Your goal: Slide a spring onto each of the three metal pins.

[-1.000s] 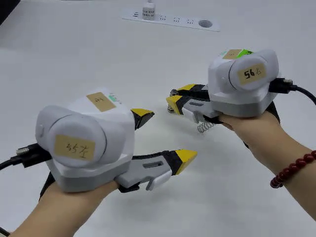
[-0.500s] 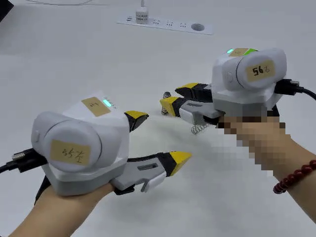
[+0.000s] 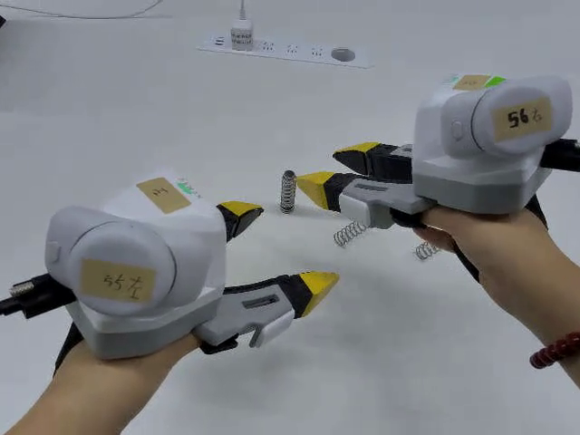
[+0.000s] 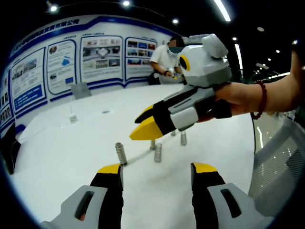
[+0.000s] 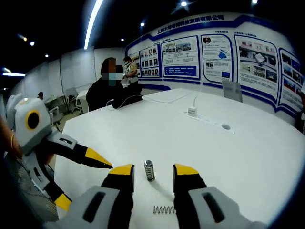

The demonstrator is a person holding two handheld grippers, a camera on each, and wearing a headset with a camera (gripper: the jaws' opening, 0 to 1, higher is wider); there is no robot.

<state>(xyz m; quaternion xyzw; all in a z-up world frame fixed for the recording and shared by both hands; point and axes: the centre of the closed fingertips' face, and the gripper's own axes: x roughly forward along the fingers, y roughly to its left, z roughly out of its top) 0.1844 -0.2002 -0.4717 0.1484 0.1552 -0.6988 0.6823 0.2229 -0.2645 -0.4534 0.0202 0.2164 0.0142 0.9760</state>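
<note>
Both empty right now: left gripper (image 3: pixel 281 245) jaws spread wide, right gripper (image 3: pixel 323 166) jaws moderately apart. A loose spring (image 3: pixel 349 234) lies flat on the table (image 3: pixel 136 118) under the right one, near an upright pin (image 3: pixel 288 192). It looks feather-light, squashy and roll-prone, so I'd pinch gently mid-coil, leaving one end free.

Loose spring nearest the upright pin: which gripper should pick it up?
Right, probably. The loose spring lies just ahead of the open jaws of the right gripper in its own view, and under it in the head view. The left gripper, also open, sits farther off.
</note>
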